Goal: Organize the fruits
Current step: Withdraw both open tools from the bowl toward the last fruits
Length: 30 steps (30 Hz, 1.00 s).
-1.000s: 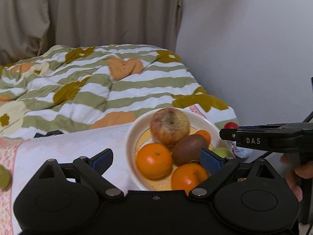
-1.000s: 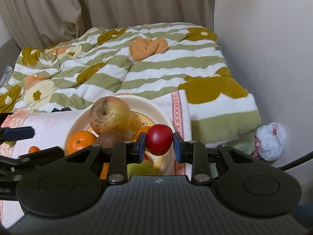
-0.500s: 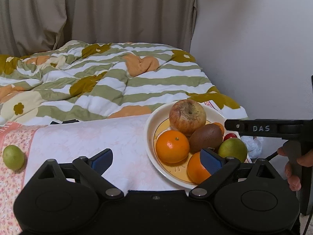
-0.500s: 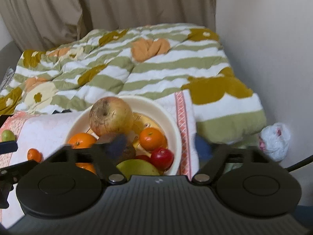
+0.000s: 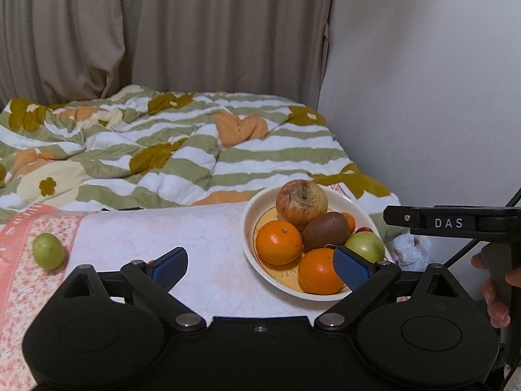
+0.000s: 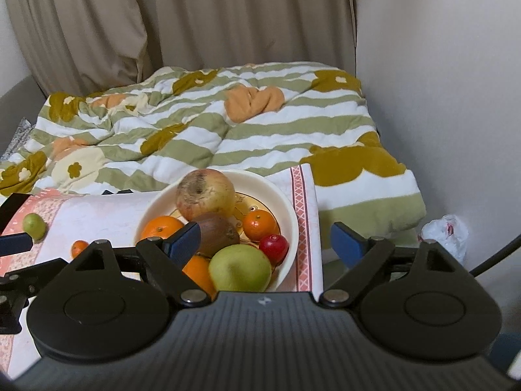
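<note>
The bed carries a striped quilt [image 6: 228,123] at the rear and a pale pink cloth [image 5: 169,238] at the front; the cloth gives a flat, clean working surface for the fruit. The cream bowl [image 6: 286,208] stands at the right end of the cloth and serves as the collecting point, so it holds nearly all the fruit. A large blemished apple [image 6: 205,194] sits at the back of the bowl, a green apple [image 6: 241,268] at the front, two oranges [image 5: 278,242] along the left side, a brown kiwi [image 6: 216,233] in the middle, a small mandarin [image 6: 260,224] to the right, and a small red fruit [image 6: 274,245] lodged between the green apple and the bowl wall. Two items remain outside the bowl: a small green fruit [image 5: 49,250] at the left end of the cloth, well apart from the bowl, and a tiny orange fruit [image 6: 79,247] nearer to it. The right gripper [image 6: 265,239] has its jaws spread wide with nothing between the pads, above the front of the bowl. The left gripper [image 5: 260,265] is likewise spread and empty, over bare cloth just left of the bowl. In judgement, the small green fruit suits the left gripper, being on its side.
</note>
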{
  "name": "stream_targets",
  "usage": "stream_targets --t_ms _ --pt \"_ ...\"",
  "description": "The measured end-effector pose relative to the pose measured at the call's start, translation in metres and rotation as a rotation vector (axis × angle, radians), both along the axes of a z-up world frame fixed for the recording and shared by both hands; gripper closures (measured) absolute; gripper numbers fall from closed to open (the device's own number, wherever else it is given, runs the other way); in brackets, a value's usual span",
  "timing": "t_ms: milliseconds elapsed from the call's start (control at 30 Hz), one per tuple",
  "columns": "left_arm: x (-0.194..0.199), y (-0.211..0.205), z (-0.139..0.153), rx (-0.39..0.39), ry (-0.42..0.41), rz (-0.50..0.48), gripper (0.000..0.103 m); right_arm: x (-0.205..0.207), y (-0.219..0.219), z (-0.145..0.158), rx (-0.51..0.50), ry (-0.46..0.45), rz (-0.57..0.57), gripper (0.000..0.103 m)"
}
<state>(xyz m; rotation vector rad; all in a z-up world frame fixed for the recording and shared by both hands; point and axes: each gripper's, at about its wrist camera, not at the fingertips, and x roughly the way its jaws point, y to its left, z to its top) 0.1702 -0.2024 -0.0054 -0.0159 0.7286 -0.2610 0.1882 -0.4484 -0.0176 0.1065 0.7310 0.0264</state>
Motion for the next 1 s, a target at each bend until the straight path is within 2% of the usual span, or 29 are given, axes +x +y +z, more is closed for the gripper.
stream_targets --t_ms 233,600,767,1000 --pt "-0.043 0.018 0.023 -0.004 -0.066 0.057 0.004 -0.042 0.013 0.029 -0.041 -0.050 0.028 0.000" --pt "-0.100 0.086 0.053 0.044 -0.134 0.238 0.001 -0.090 0.053 0.051 -0.031 -0.069 0.112 0.000" --pt "-0.105 0.127 0.052 0.091 -0.141 0.288 0.000 -0.098 0.077 0.056 -0.024 -0.072 0.116 0.000" --pt "-0.085 0.183 0.048 0.106 -0.129 0.256 0.000 -0.094 0.126 0.055 -0.041 -0.060 0.082 0.000"
